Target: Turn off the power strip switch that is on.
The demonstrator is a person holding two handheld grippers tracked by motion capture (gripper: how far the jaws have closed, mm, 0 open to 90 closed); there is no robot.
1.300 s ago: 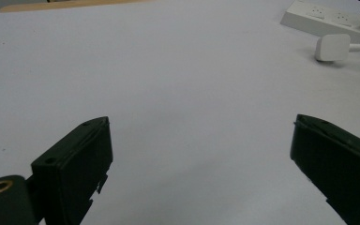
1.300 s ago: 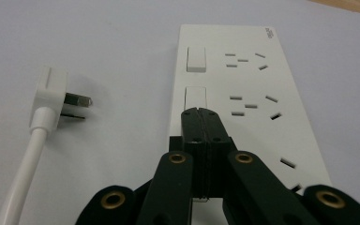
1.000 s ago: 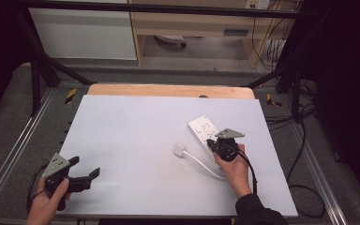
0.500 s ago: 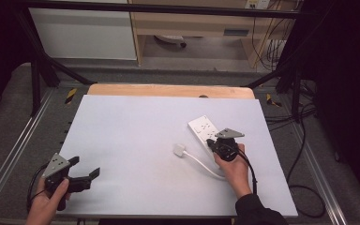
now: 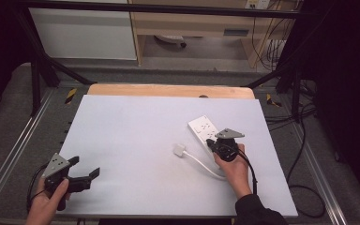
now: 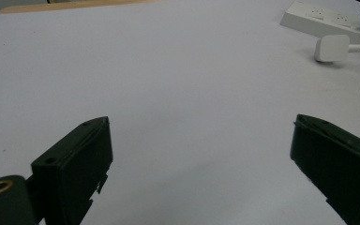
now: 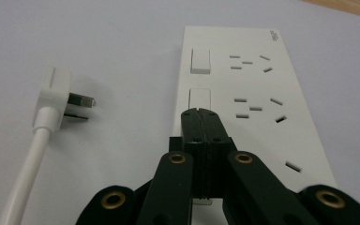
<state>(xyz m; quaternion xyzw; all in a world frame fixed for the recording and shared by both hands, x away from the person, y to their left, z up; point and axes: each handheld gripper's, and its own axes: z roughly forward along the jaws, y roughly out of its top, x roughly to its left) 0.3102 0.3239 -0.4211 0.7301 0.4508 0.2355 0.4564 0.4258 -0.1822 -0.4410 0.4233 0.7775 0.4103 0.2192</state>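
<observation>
A white power strip (image 5: 204,130) (image 7: 248,93) lies right of centre on the white table. My right gripper (image 5: 214,143) (image 7: 200,115) is shut with nothing between its jaws, its tips over the strip's second rocker switch (image 7: 199,99). The strip's white plug (image 5: 180,150) (image 7: 56,96) lies on its side to the left, prongs out, its cable (image 5: 201,164) curving back toward my right hand. My left gripper (image 5: 85,172) (image 6: 201,154) rests open near the table's front left corner, jaws wide apart over bare table. The left gripper view shows the strip (image 6: 318,18) and plug (image 6: 333,47) far off.
The white board (image 5: 136,140) rests on a wooden table with its edge (image 5: 168,90) showing at the back. Metal frame rails run along both sides. Black cables (image 5: 304,187) trail on the floor at the right.
</observation>
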